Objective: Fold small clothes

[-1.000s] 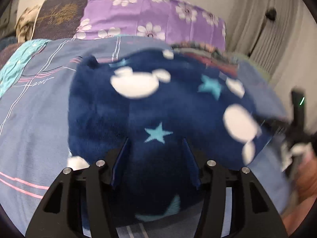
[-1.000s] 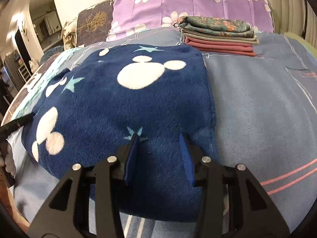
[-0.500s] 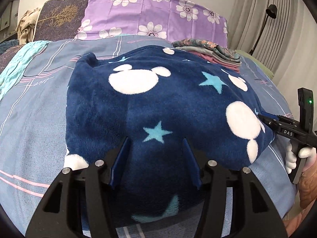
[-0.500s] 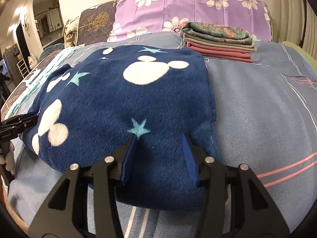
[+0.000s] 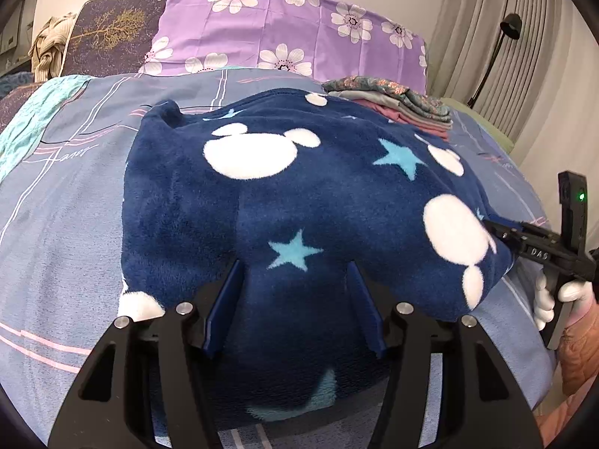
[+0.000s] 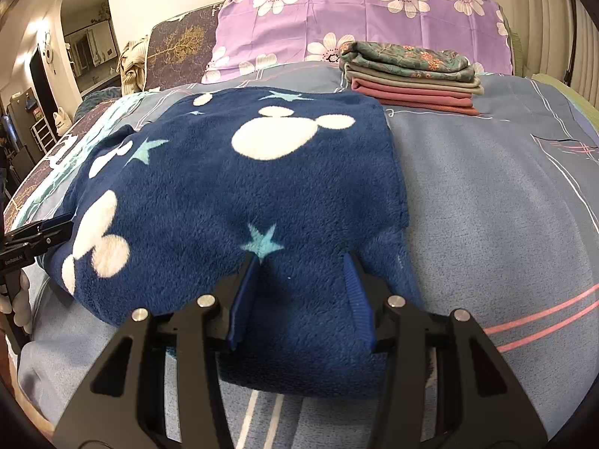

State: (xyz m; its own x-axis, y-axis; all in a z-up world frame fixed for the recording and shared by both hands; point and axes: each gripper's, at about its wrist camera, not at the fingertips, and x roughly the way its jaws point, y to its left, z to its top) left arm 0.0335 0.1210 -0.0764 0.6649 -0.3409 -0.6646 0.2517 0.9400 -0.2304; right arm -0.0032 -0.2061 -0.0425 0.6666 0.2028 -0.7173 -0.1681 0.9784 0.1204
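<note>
Right wrist view: both tongs [image 6: 299, 295] [image 5: 295, 299] spread over navy fleece garment [image 6: 239, 187]; folded stack [image 6: 411, 75] beyond

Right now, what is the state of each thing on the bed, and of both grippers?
Blue fleece garment: folded over, lying bunched on the bed, not flat.
Stack of clothes: folded, piled neatly near the pillow.
Purple pillow: upright at the head of the bed.
Left gripper: fingers apart, fleece between them.
Right gripper: fingers apart, fleece between them.
</note>
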